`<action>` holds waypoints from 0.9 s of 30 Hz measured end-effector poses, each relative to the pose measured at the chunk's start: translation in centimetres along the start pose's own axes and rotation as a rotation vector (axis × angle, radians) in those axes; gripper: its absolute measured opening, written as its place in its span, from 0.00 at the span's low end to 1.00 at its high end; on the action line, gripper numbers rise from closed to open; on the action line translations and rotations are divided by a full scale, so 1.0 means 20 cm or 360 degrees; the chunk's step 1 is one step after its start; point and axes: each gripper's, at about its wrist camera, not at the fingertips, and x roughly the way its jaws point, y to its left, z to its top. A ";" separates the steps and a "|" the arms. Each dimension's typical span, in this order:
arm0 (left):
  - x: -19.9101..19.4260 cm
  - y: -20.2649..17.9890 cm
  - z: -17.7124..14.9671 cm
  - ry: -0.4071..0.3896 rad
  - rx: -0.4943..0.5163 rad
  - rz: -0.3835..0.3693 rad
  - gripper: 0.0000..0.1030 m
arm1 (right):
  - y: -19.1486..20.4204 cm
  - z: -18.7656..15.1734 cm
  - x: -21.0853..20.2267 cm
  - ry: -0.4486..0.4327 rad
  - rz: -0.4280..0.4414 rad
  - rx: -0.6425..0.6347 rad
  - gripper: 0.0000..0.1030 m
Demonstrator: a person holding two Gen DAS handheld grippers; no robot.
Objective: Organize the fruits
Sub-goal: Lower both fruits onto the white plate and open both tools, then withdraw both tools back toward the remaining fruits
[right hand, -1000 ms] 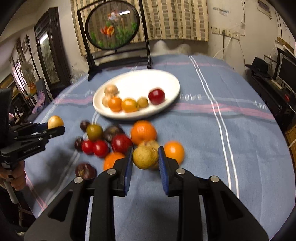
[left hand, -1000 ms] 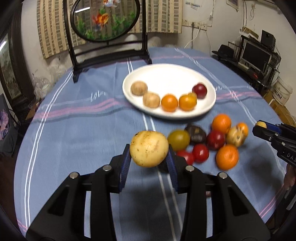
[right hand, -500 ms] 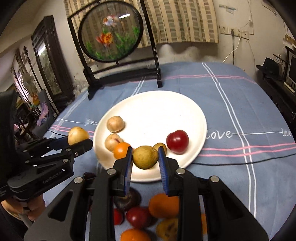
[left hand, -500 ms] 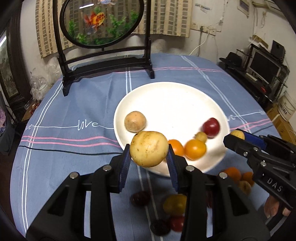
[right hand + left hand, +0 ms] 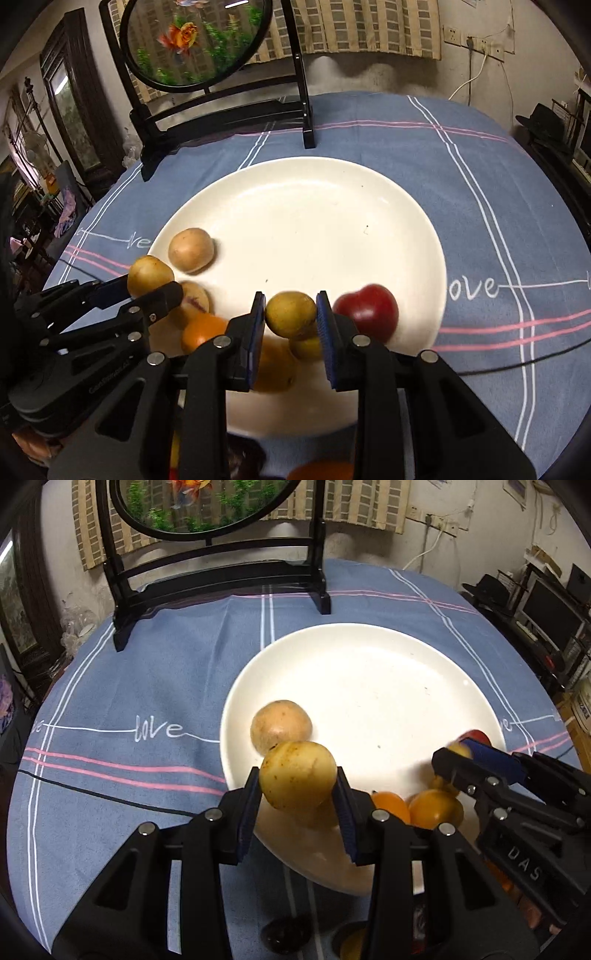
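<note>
My left gripper (image 5: 297, 794) is shut on a large yellow-tan fruit (image 5: 297, 777) and holds it above the near left rim of the white plate (image 5: 369, 686). My right gripper (image 5: 291, 321) is shut on a smaller yellow-green fruit (image 5: 291, 314), above the plate's (image 5: 314, 221) near side. On the plate lie a tan fruit (image 5: 280, 725), two orange fruits (image 5: 434, 808) and a red fruit (image 5: 367, 312). The left gripper also shows in the right wrist view (image 5: 149, 284); the right gripper shows in the left wrist view (image 5: 458, 755).
A black wooden stand with a round fish picture (image 5: 195, 40) stands behind the plate. The blue striped tablecloth (image 5: 129, 686) covers a round table. Dark and orange fruits (image 5: 286, 936) lie on the cloth near the plate's front edge. Shelves with electronics (image 5: 546, 602) stand at right.
Both grippers have moved forward with their fruits, from over the loose pile on the cloth to above the plate's near side. The plate now looms larger in both views.
</note>
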 end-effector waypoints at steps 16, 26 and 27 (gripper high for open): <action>-0.32 0.01 -0.19 -0.0198 0.0079 0.0032 0.82 | -0.13 -0.20 -0.31 -0.0107 0.0015 0.0128 0.60; -0.45 0.04 -0.47 -0.0137 0.0059 0.0020 0.85 | -0.25 -0.52 -0.50 -0.0144 -0.0059 0.0203 0.60; -0.45 0.04 -0.49 -0.0129 0.0057 0.0021 0.85 | -0.27 -0.56 -0.52 -0.0134 -0.0062 0.0227 0.60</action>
